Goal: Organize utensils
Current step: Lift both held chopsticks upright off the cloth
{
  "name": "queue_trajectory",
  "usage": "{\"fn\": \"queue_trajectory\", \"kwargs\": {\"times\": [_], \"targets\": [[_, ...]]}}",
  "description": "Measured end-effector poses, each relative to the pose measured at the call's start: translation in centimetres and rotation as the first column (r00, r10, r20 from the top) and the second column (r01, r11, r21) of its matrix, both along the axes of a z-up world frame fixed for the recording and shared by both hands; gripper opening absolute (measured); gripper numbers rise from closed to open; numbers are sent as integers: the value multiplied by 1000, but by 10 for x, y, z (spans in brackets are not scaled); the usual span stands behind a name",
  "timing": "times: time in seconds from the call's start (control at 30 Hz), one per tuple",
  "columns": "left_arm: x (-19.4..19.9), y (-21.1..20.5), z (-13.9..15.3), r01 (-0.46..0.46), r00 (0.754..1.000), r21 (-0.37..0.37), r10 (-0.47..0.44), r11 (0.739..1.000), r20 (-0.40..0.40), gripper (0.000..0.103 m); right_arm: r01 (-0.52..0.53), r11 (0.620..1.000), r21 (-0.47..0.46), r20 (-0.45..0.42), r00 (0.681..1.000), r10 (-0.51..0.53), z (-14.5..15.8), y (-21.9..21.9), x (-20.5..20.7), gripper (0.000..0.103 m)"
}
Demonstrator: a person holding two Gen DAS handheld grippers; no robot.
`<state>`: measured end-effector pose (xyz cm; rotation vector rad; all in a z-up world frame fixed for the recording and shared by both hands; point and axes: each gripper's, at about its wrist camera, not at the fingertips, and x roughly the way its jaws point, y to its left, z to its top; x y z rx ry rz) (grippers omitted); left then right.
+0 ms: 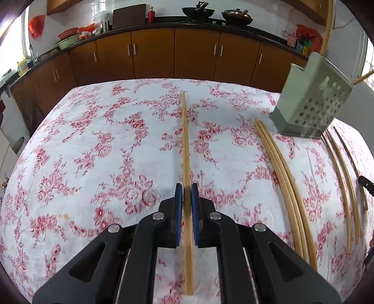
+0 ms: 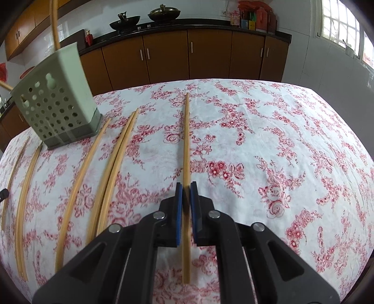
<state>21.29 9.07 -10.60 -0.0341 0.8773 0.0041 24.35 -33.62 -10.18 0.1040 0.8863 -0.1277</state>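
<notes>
In the left wrist view my left gripper (image 1: 187, 190) is shut on a bamboo chopstick (image 1: 186, 140) that runs straight ahead between the blue pads over the flowered tablecloth (image 1: 93, 152). My right gripper (image 2: 186, 189) is likewise shut on another chopstick (image 2: 186, 140). The pale green perforated utensil holder (image 1: 313, 103) stands at the far right of the left view and at the far left (image 2: 56, 103) of the right view. One chopstick (image 2: 55, 23) stands in it. Loose chopsticks (image 1: 282, 175) (image 2: 116, 163) lie on the cloth between the two grippers.
More loose chopsticks (image 1: 343, 177) (image 2: 23, 187) lie beside the holder's near side. Brown cabinets (image 1: 152, 56) with a dark counter, woks (image 1: 198, 11) and bottles run behind the table. A window (image 2: 339, 23) is at the right. The table's far edge lies just past the held chopsticks' tips.
</notes>
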Motion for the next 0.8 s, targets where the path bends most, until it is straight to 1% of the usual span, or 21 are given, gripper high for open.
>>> {"fn": "queue_trajectory", "kwargs": {"times": [0.2,0.33,0.4,0.5,0.63,0.8], "targets": [[-16,-2,1,7,1000,6,-7,1000,-2,9,-12,1000,19,1,1000,12,-1,0,-18,8],[-25,-6,1,6,1000,26,-6,1000,-2,8,-19,1000,14,-1,1000,19,-1,0,-23,8],[-28,-7,1,8,1000,41,-8,999,-6,7,-14,1000,27,-8,1000,14,0,-1,-24,8],[-31,-7,3,9,1000,37,-8,999,-22,7,-7,999,38,17,1000,6,8,-5,-31,8],[-37,0,21,-1,1000,11,0,1000,18,7,-6,999,43,87,996,2,31,-10,-40,8],[-45,6,59,-6,993,-27,9,1000,116,7,6,999,49,179,984,-14,65,-20,-47,8]]}}
